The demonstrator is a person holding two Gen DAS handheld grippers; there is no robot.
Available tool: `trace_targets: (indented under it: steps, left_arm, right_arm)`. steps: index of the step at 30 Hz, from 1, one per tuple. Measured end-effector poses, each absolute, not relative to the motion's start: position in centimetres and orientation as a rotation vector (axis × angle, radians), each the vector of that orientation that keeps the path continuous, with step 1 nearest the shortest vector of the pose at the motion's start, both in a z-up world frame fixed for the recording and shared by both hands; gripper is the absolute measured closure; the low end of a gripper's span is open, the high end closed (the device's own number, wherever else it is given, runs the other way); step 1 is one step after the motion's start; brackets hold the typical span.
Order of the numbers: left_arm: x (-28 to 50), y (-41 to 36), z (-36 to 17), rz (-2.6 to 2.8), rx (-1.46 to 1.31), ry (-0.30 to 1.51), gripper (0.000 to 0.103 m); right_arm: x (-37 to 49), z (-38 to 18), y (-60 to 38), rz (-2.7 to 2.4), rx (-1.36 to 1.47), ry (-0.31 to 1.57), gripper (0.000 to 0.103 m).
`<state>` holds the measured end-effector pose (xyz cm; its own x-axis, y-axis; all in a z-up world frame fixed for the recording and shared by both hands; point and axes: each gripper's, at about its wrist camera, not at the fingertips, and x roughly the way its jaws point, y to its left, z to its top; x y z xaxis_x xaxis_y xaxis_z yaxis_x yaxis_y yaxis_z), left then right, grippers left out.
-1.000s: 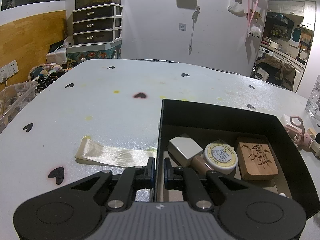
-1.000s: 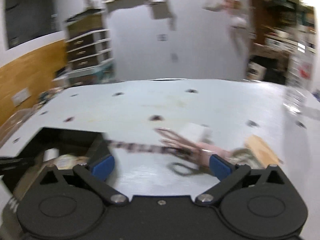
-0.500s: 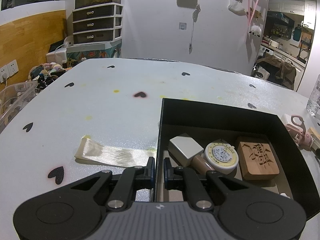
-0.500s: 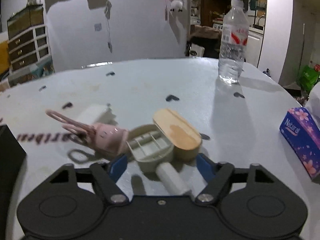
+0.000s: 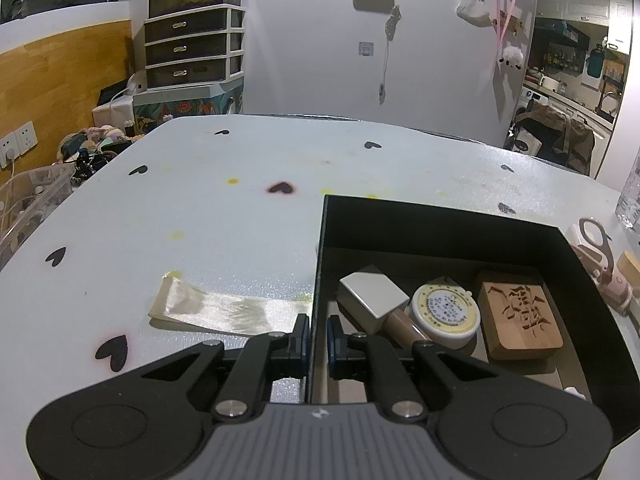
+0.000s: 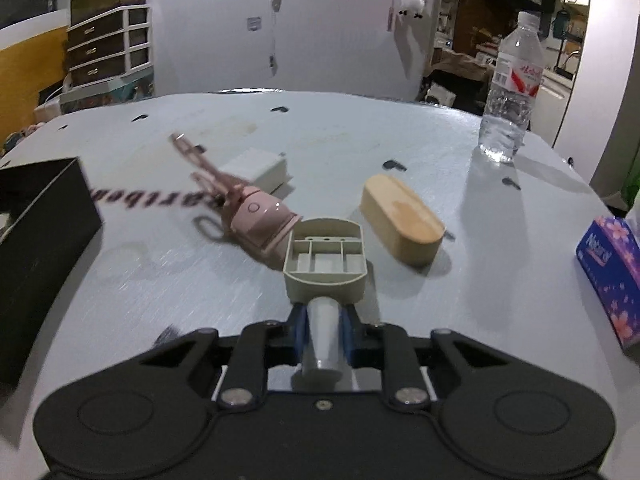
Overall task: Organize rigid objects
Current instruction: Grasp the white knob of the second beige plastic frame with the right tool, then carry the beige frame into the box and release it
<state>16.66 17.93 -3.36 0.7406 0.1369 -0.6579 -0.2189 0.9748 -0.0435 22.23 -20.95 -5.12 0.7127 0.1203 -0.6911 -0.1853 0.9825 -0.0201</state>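
Note:
My left gripper [image 5: 318, 334] is shut on the near-left wall of the black box [image 5: 440, 224]. Inside lie a white block [image 5: 372, 290], a round yellow-rimmed tin [image 5: 446, 310] and a carved wooden block [image 5: 520, 316]. My right gripper [image 6: 323, 332] is shut on the white handle [image 6: 322, 340] of a beige compartmented tool [image 6: 326, 262] and holds it just above the table. A pink eyelash curler [image 6: 248, 208], a small white box [image 6: 260, 166] and a wooden oval lid [image 6: 402, 218] lie beyond it. The black box shows at the left of the right wrist view [image 6: 44, 208].
A water bottle [image 6: 510, 92] stands at the far right. A purple tissue pack [image 6: 612, 268] lies at the right edge. A cream ribbon strip [image 5: 224, 312] lies left of the box. A clear bin [image 5: 28, 200] sits off the table's left side.
My right gripper swung right from the box to the loose items, then closed on the white handle of the beige tool. My left gripper stayed shut on the box wall.

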Motion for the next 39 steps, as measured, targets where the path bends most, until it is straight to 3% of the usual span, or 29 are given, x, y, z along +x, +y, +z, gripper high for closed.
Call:
trace_targets:
  steps: [3,4,5,6,7,20,23,31,39]
  left_arm:
    - [16.6,18.0,-3.4,0.195,-0.119,0.712,0.094]
    - [16.7,17.9,-3.3,0.195,-0.119,0.712,0.094]
    - [16.6,17.9,-3.4,0.195,-0.119,0.711,0.094]
    - [16.6,17.9,-3.4,0.196,-0.121,0.711,0.094]
    - [16.7,17.9,-3.4,0.197,-0.121,0.712,0.094]
    - [16.9,17.6,-3.2,0.205,-0.116,0.718,0.094]
    - [16.9,17.6,-3.2,0.205,-0.117,0.718,0.094]
    - [17.0,17.6,-3.2,0.205,-0.12,0.716,0.094]
    - [17.0,17.6,-3.2,0.204,-0.12,0.716,0.094]
  right_arm:
    - [21.0,-4.8,-20.7,0.194,-0.106,0.785,0.078]
    - [20.8,-4.7,-20.6,0.19,-0.116,0.787,0.07]
    - [20.7,-4.7,-20.4,0.178,-0.128,0.784,0.046]
    - [20.8,-4.7,-20.2,0.163,-0.144,0.773,0.031]
    - [20.9,-4.7,-20.1,0.156,-0.156,0.761,0.031]
    - [24.7,-5.6,-20.5,0.171,-0.04,0.745,0.041]
    - [24.4,-5.6,-20.5,0.185,-0.043,0.733,0.055]
    - [23.3,-4.8,-19.2,0.251,-0.071,0.742,0.055]
    - [21.7,-0.4,-16.5,0.494,-0.031,0.635,0.055]
